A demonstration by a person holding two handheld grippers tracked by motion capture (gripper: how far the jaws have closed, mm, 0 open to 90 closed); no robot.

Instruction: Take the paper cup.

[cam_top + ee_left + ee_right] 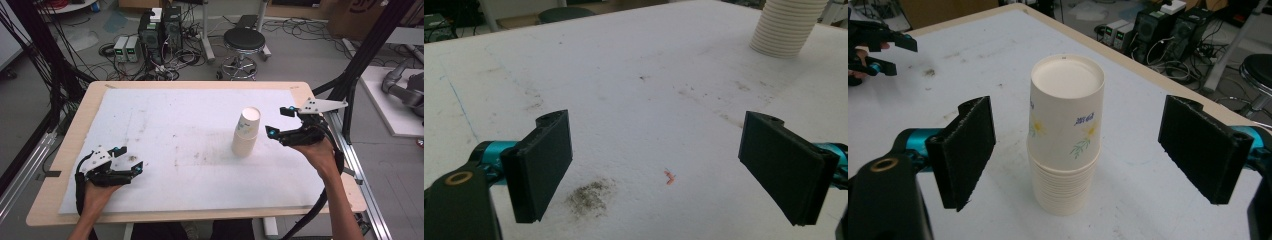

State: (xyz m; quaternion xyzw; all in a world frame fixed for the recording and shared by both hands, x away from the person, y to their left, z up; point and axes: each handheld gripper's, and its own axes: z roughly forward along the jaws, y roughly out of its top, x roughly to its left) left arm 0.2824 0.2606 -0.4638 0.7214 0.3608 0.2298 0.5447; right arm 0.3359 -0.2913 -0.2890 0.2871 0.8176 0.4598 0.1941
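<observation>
Cups: a stack of paper cups stands upside down on the white sheet, on the right half of the table, closer to my right side.
Top cup: the top cup sits mouth down over the rest, flat bottom up. It has small yellow flowers, green leaves & a bit of blue print.
Stack look: lots of rims show one under the other at the bottom. The stack leans a little.
My right claw: my right claw is up off the sheet, just to the right of the cups, pointing at them from the side.
Right claw state: wide open. In the right gripper view the cups stand btwn my 2 black jaws w/ a gap on each side. Nothing touches, nothing held.
My left claw: my left claw is low at the front left of the sheet, well apart from the cups.
Left claw state: wide open too, nothing in it. In the left gripper view there is just bare sheet btwn the jaws.
Marks: a grey smudge & a tiny orange speck lie on the sheet by my left claw.
Cups from left: the ribbed bottom of the stack shows far off, top right.
Behind table: a black round stool & some boxes w/ wires on the floor.
</observation>
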